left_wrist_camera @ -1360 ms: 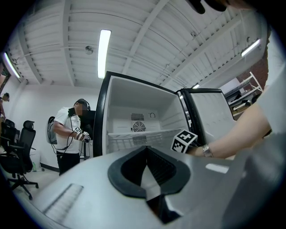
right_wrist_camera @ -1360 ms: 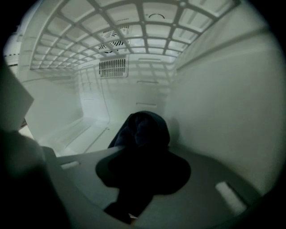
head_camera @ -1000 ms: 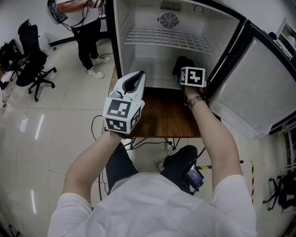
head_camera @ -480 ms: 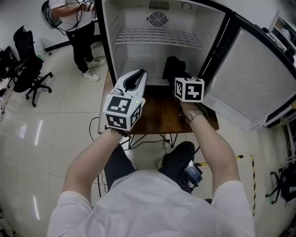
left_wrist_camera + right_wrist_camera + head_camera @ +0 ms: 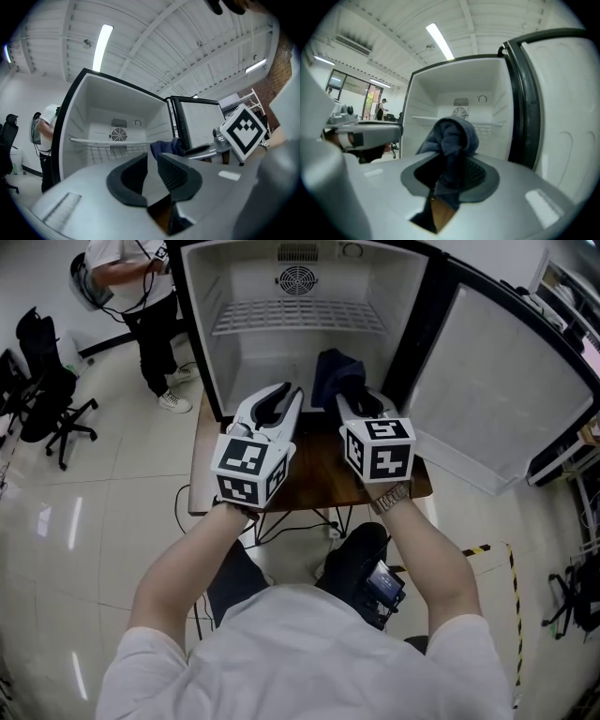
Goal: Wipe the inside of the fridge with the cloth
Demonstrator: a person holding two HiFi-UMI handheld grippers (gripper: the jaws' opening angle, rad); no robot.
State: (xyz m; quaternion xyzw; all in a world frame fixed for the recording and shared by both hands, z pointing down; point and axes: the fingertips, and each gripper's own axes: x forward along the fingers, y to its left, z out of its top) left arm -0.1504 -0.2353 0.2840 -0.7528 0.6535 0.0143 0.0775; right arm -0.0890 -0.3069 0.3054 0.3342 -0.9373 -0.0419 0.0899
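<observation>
**While Cloth Hung in the Right Jaws, the Fridge Stood Open**

As the person in a white shirt looked down past both forearms, each hand held a gripper out over a brown table (image 5: 319,486). The left gripper (image 5: 281,401) sat just beside the right gripper (image 5: 362,407), both marker cubes facing up. Seen from the left gripper view, the left gripper's (image 5: 151,161) jaws had just been opening and stood a narrow gap apart, with nothing between them. In the right gripper view, the right gripper (image 5: 450,157) was pinched on a dark blue cloth (image 5: 453,133), which bunched up above the pads and drooped over them.

Beyond the fingertips, the cloth (image 5: 334,371) hung low at the mouth of the fridge (image 5: 246,357); whether it touched the cabinet floor could not be told. Inside, a white wire shelf (image 5: 300,317) crossed the upper part, with a round fan grille (image 5: 297,279) on the back wall above it. Its door (image 5: 487,381) was swung wide to the right.

Farther off to the left, another person (image 5: 141,306) stood on the pale tiled floor, with black office chairs (image 5: 47,399) nearby.
</observation>
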